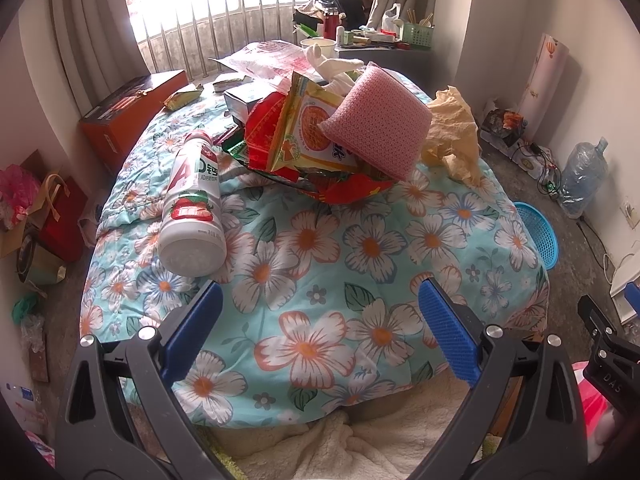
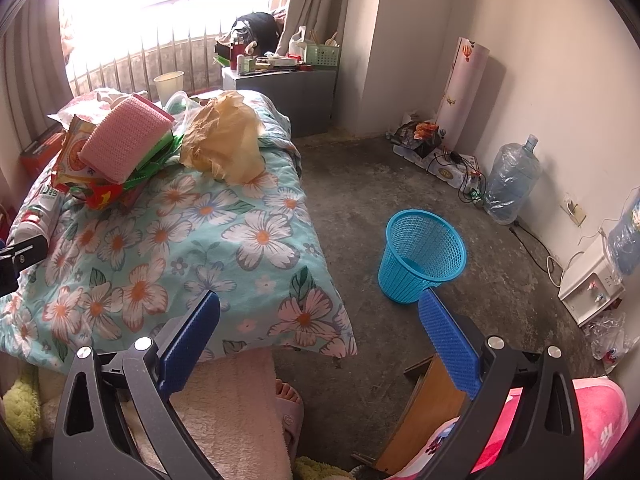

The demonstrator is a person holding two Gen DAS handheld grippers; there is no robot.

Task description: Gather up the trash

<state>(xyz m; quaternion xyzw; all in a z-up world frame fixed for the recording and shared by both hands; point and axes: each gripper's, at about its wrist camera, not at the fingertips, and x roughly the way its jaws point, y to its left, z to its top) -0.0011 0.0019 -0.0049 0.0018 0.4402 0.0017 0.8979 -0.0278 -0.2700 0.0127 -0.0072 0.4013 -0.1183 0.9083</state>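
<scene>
Blue-padded left gripper (image 1: 320, 332) & right gripper (image 2: 320, 340) both spread wide, holding nothing. Milk bottle (image 1: 191, 204) lies on floral quilt (image 1: 340, 280) — prob light, stiff, slick; grab mid-body. Wrappers (image 1: 304, 140) beyond — crinkly. Bin (image 2: 420, 256) on floor.

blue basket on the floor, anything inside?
Blue basket looks empty: the right wrist view shows mesh wall and part of the bottom. Its near rim hides the rest of the bottom.
</scene>
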